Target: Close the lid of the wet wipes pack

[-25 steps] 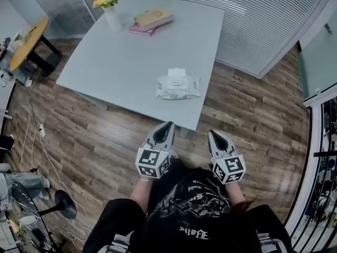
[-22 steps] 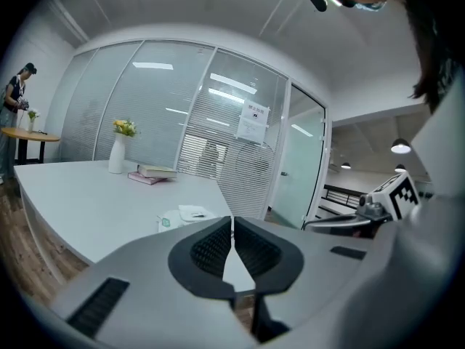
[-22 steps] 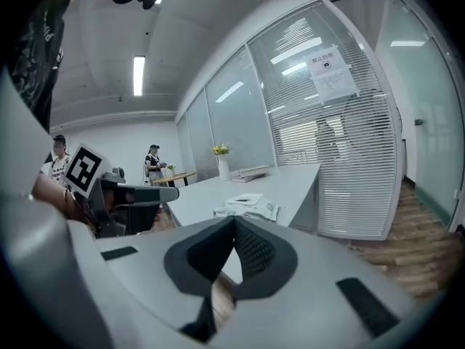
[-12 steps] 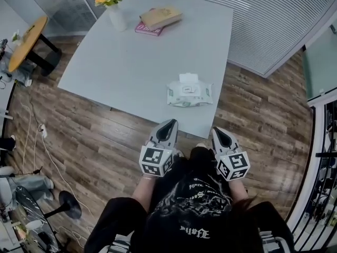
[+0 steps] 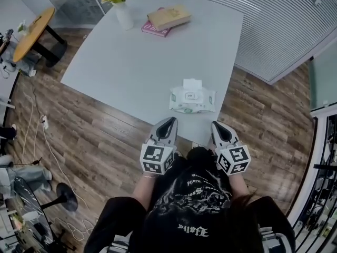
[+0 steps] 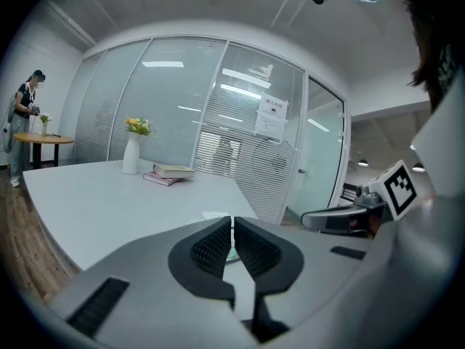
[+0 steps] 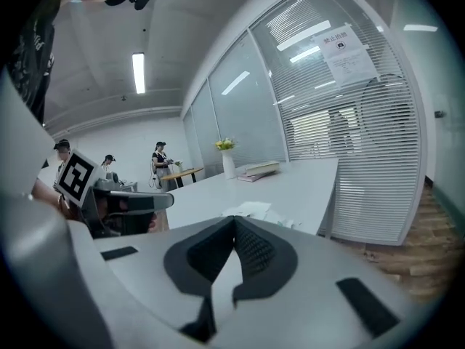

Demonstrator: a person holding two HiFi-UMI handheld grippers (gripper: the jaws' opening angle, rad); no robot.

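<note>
The wet wipes pack (image 5: 192, 100) lies flat near the front edge of the white table (image 5: 126, 62). Its white lid (image 5: 192, 83) stands flipped open on the far side. My left gripper (image 5: 169, 121) is shut and empty, just short of the table edge, near the pack's left end. Level with it, my right gripper (image 5: 216, 125) is also shut and empty, by the pack's right end. In the left gripper view the shut left gripper (image 6: 232, 219) points over the table. The right gripper view shows the right gripper (image 7: 234, 219) shut, with the open lid (image 7: 248, 209) beyond its tips.
A white vase of flowers (image 5: 124, 8) and stacked books (image 5: 166, 18) stand at the table's far side. A round wooden side table (image 5: 31, 33) is at far left. Slatted glass walls (image 5: 274, 25) run behind and to the right. People (image 7: 160, 162) stand in the distance.
The table and the pack have come nearer to both grippers over the last second. Both grippers stay shut and side by side.
</note>
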